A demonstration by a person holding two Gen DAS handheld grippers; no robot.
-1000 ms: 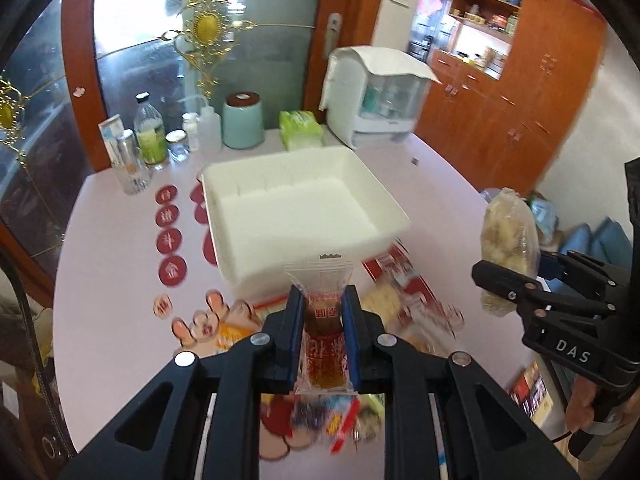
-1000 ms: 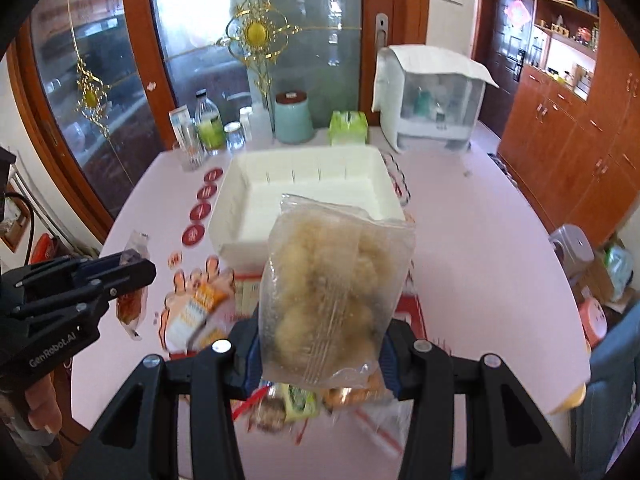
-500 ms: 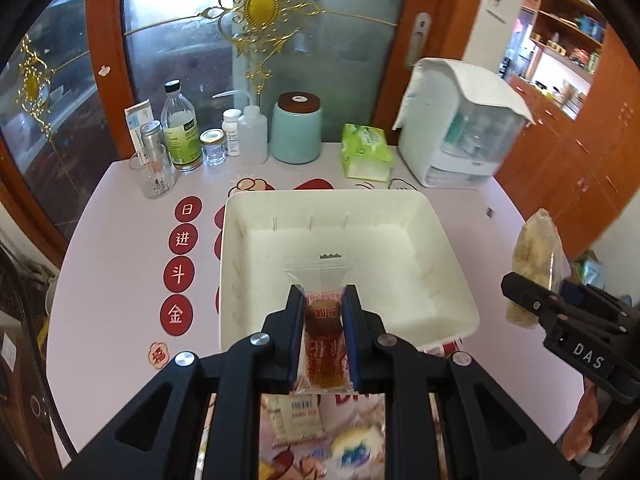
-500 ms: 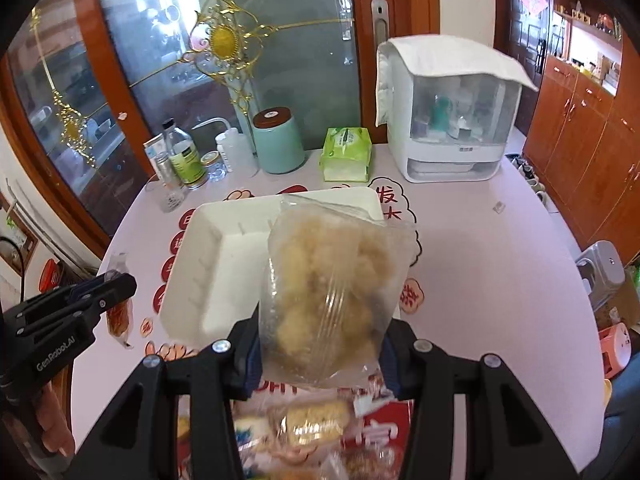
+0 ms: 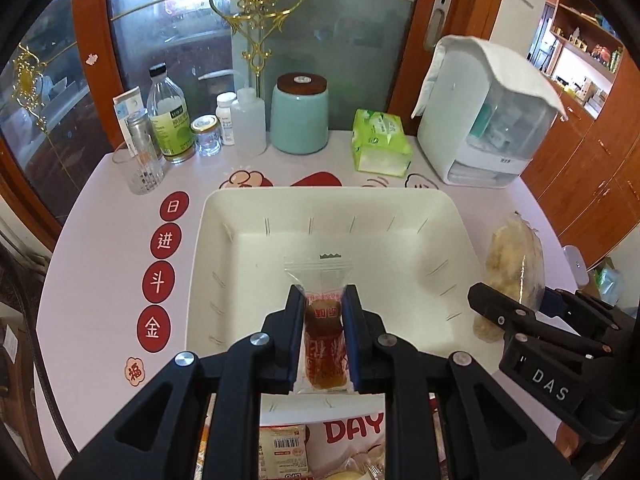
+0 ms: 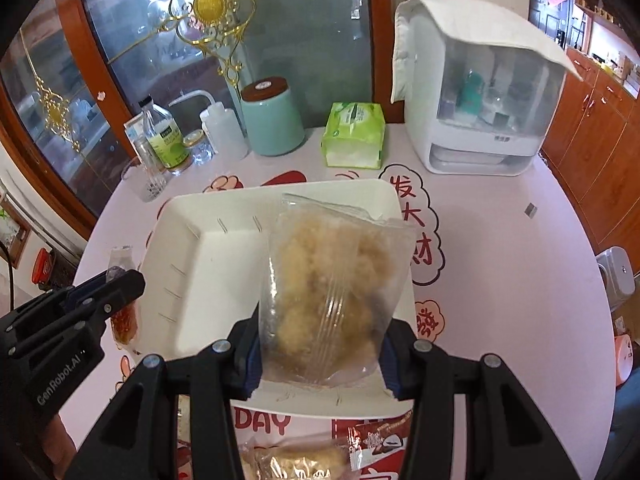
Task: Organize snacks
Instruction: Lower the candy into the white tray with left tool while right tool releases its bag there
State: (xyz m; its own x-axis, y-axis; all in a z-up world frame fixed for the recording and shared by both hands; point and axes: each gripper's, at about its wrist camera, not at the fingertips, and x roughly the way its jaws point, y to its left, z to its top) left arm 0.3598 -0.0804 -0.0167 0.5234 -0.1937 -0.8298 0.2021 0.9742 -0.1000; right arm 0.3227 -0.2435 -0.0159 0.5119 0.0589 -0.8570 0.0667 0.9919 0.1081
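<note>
Both of your hands are loaded and sitting over the white bin (image 5: 448,216), so here's what I'd watch. Your left gripper (image 5: 323,320) is clamped tight on a small clear packet with a brown snack (image 5: 322,320) inside, held above the bin's near half. Your right gripper (image 6: 320,344) is squeezing a puffy clear bag of pale, crumbly snacks (image 6: 336,280), hanging over the bin's near right corner.

Risk one: that puffy bag is only pinched low down, and most of it stands above the jaws. Let go while it's this close to the rim and I'd guess it tips over the near wall and lands back on the loose snacks in front of the bin. Push it further in first.

Risk two: your grippers sit close side by side. If both drop toward the same spot, they could knock together, or the big bag could land on the small packet.

Risk three: squeeze harder and those crumbly pieces probably break.

Readable stuff: "DAS" on the right gripper's side, "GenRobot.AI" on the left one. The mat shows "DAY" in red in front of the bin, red dots left of it reading 日进斗金, then 福, and 发大财 to its right. The small packet's red print is too warped to read.
</note>
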